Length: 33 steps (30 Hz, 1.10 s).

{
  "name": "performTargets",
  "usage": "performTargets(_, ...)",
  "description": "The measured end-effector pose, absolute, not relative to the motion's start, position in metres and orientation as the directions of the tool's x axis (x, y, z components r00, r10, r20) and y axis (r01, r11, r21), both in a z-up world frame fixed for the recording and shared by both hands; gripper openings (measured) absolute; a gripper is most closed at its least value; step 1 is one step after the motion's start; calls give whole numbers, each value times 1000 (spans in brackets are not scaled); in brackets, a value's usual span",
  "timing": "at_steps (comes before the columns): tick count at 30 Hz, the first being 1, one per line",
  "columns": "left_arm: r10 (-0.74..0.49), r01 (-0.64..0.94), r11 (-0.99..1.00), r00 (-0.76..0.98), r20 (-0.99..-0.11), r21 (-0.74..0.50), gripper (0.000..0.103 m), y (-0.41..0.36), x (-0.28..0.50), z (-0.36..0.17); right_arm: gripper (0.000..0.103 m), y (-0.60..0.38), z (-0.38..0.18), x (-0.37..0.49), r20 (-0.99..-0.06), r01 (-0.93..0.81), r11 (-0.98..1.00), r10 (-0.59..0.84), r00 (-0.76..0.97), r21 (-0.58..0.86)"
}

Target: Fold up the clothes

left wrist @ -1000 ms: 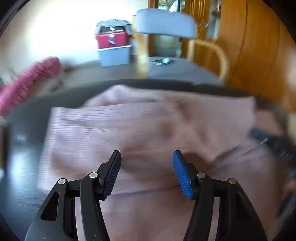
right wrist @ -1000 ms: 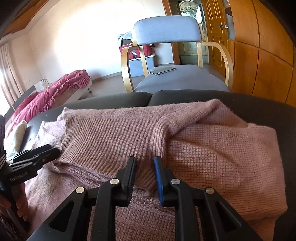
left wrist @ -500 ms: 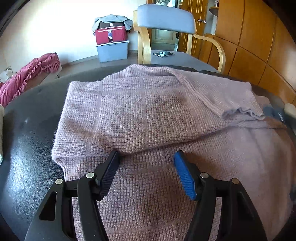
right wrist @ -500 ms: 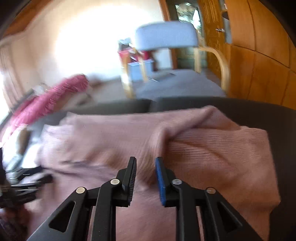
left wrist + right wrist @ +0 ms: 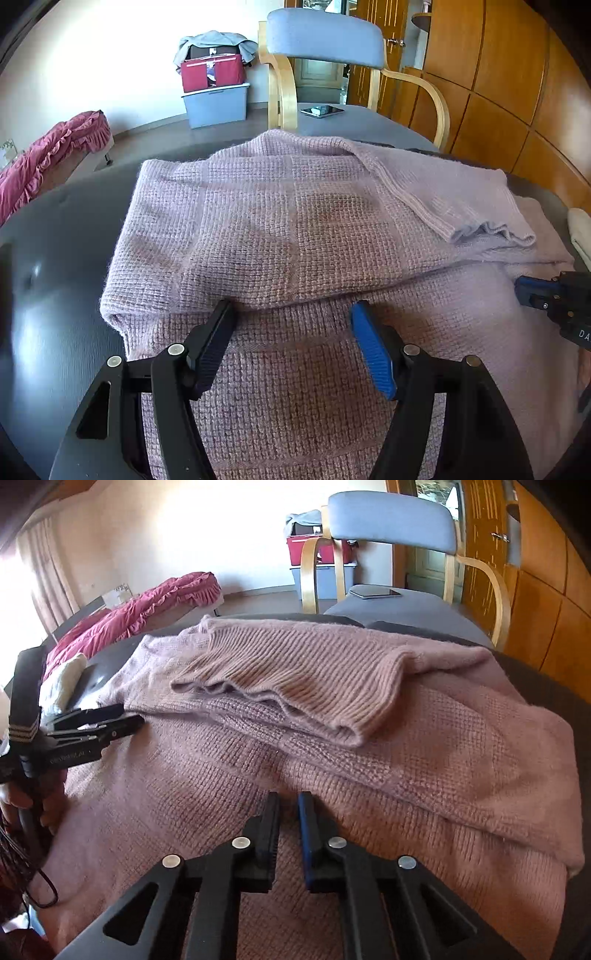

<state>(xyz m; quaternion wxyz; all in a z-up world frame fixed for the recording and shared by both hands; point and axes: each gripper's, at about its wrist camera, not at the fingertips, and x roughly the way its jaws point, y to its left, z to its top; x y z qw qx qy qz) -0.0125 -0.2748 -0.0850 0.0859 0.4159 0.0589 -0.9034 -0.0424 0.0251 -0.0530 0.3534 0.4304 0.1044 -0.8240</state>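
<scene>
Left wrist view: right tool point(image 5: 532, 291), narrow, shows only "DA"; left tool point(image 5: 291, 321) wide over sweater point(image 5: 295, 229).

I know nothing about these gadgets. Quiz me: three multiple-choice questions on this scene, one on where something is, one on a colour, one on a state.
1. Where does the phone lie?
A. on the chair seat
B. on the sweater
C. on the floor

2. What colour is the sweater?
A. green
B. dusty pink
C. white

3. How do the left gripper's fingers stand?
A. clamped on a sleeve
B. pressed together, empty
C. apart, over the sweater

Answers:
1. A: the phone rests on the grey seat of the chair, beyond the sweater.
2. B: the sweater is a dusty pink knit in both views.
3. C: the left gripper shows a wide gap between its fingers, with only flat knit under it.
</scene>
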Motion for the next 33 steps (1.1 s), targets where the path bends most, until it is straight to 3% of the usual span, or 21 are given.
performTargets(9, -193, 248, -968, -610, -769, 47, 71, -270, -35, -75, 7, -6, -47, -82, -794, 670, -742, -406, -453, -4)
performTargets(11, -206, 243, -968, -610, -765, 66, 71, -257, -23, -66, 11, -5, -41, -68, -787, 659, -752, -404, -465, -3)
performTargets(15, -107, 151, -988, -618, -779, 17, 71, -223, 10, -66, 11, -7, -37, -27, -776, 720, -687, -508, -374, 103)
performTargets(18, -141, 135, -988, -620, -772, 72, 72, -214, 32, -77, 12, -4, -41, 0, -778, 751, -653, -522, -351, 99)
performTargets(20, -126, 135, -989, -616, -777, 54, 75, -223, 43, -76, 12, 4, -42, 10, -778, 760, -644, -521, -352, 86)
performTargets(23, -100, 194, -981, -606, -789, -24, 88, -255, 55, -80, 14, 16, -44, 2, -773, 752, -655, -515, -369, 77)
performTargets(28, -40, 256, -952, -650, -759, -169, 87, -287, 65, -83, 18, 32, -49, -16, -757, 720, -677, -549, -355, 153)
performTargets(33, -89, 256, -962, -630, -772, -97, 88, -275, 58, -86, 19, 32, -29, -1, -716, 730, -673, -567, -408, 117)
